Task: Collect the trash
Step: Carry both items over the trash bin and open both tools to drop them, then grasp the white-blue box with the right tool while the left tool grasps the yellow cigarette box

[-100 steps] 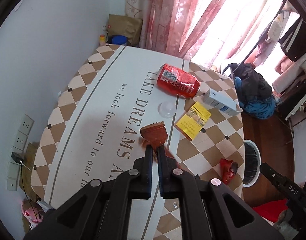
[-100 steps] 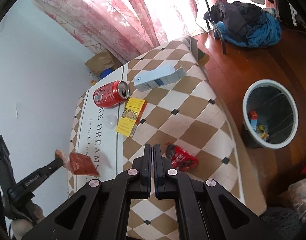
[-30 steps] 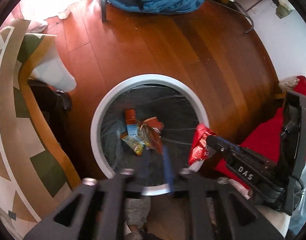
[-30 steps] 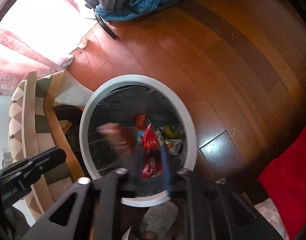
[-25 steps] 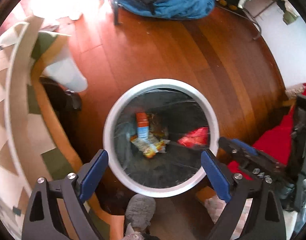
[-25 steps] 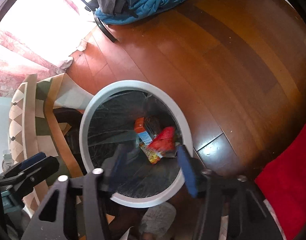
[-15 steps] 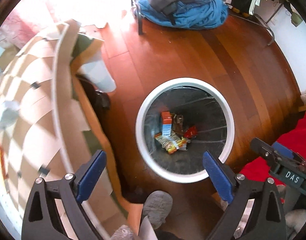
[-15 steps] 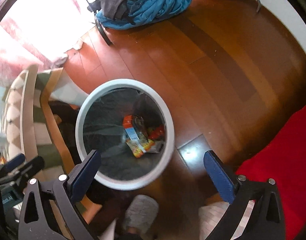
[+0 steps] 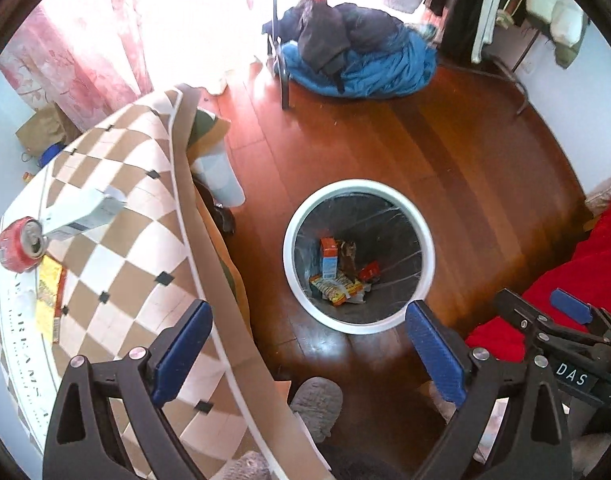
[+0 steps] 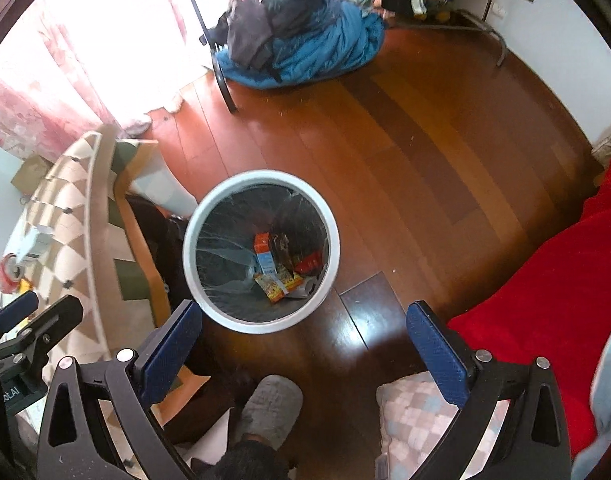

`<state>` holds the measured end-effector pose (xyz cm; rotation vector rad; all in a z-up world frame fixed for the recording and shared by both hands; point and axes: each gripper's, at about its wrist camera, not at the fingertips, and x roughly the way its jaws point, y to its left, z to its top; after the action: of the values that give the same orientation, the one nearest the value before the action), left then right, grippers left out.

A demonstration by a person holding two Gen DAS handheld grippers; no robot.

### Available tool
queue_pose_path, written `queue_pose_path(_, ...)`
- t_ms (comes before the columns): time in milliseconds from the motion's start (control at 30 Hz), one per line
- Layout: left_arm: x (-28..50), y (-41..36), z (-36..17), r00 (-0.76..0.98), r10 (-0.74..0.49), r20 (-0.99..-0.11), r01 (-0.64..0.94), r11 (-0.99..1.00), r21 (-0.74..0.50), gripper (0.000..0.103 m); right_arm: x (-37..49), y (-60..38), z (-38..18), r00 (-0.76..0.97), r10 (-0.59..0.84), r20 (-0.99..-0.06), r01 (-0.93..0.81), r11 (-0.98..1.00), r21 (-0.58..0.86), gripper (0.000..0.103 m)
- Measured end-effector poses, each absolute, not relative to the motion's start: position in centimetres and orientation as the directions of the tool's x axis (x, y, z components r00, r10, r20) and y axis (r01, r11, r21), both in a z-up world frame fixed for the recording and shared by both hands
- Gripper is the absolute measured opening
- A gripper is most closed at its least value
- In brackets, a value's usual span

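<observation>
Now that both grippers have let go over the bin, the scene reads as a finished drop and a turn back toward the table. At the far left of the left wrist view, the table (image 9: 117, 264) has swung back into frame, and the trash still to collect lies on its checked cloth: a red can (image 9: 19, 245) on its side at the left edge, a pale blue-and-white carton (image 9: 79, 213) touching it on the upper right, and a yellow packet (image 9: 49, 294) just below the can. Further right, the left gripper (image 9: 309, 350) stands wide, its blue pads far apart with nothing between them, where a moment ago it pinched a brown wrapper. Centre frame, the white-rimmed bin (image 9: 423, 232) sits on the wooden floor beside the table edge; inside it lie an orange box, a yellow wrapper, a brown wrapper (image 9: 348, 254) and a red wrapper (image 9: 370, 271) (the last two look like the pieces just released). At the lower right, the right gripper (image 9: 545, 312) shows side-on, also spread. Its own view agrees: the right gripper's blue pads frame the bin with nothing held. A grey slipper (image 10: 271, 406) stands near the bin. Two items are in, so I judge three remain, and the next reach should go left to the can.
</observation>
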<state>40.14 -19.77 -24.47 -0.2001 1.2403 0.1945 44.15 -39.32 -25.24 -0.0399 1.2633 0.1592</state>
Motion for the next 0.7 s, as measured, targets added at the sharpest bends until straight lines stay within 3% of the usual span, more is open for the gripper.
queue_pose_path(233,36.5,-18.9,-19.0,0.390,0.061,-0.919,-0.271,0.961,-0.051,0.099,41.0,-38.6,-18.2,0.377,0.154,-0.913,-0.151,0.983,0.103,0.103)
queue_pose_path(433,33.4,-16.1,-13.8,0.458,0.173,-0.872,-0.345,0.939,0.005,0.099,38.6,-35.3,-13.0,0.417,0.248,-0.874,-0.226,0.960,0.165,0.103)
queue_pose_path(567,31.1,-11.2,-12.3,0.474,0.217,-0.853,-0.431,0.902,-0.011,0.099,37.9,-28.6,-11.4,0.367,0.328,-0.870,-0.370,0.910,0.187,0.103)
queue_pose_path(700,28.4,-4.8,-13.8,0.418,0.349,-0.839,-0.561,0.825,0.064,0.099,37.8,-19.4,-13.0,0.317,0.334,-0.888,-0.537,0.835,0.122,0.103)
